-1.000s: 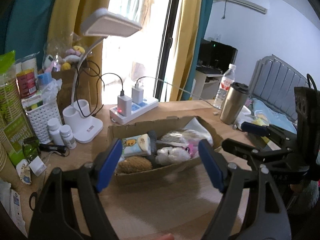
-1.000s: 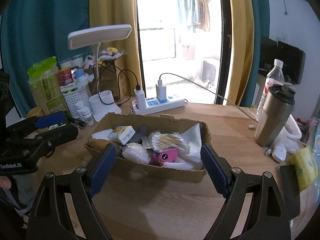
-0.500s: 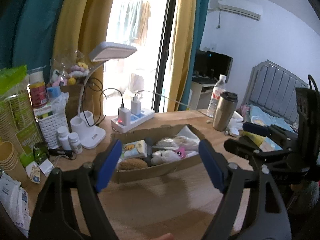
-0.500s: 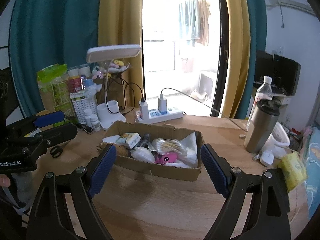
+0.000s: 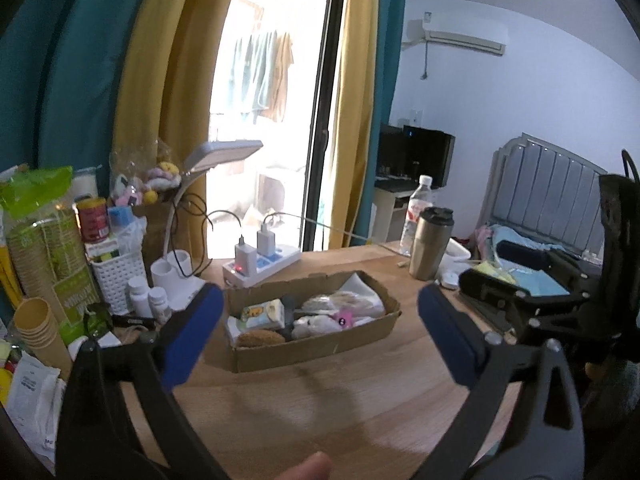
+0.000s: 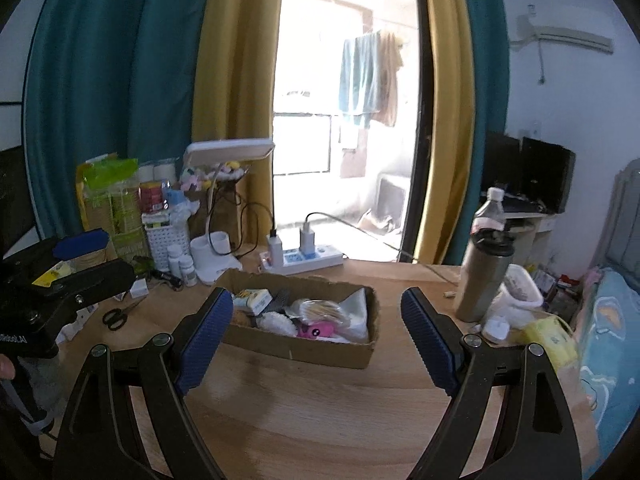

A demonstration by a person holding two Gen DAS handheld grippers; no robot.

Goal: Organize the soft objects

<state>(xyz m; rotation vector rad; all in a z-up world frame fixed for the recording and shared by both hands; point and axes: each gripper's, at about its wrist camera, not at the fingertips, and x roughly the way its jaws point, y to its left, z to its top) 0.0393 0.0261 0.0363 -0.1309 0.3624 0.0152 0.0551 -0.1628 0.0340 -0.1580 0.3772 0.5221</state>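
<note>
Soft objects (image 5: 316,322) beyond both tools

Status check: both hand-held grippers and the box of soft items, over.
Left hand-held gripper open, jaws just widened, nothing between. Right hand-held gripper open, empty. Cardboard box on table, soft items inside. Path to box unobstructed.

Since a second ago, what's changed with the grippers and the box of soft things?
Both grippers have pulled back and up from the cardboard box, which now looks smaller. The left gripper has just been opening wider, nothing between its jaws. The right gripper stays open and empty. The box and its soft items haven't moved.
</note>
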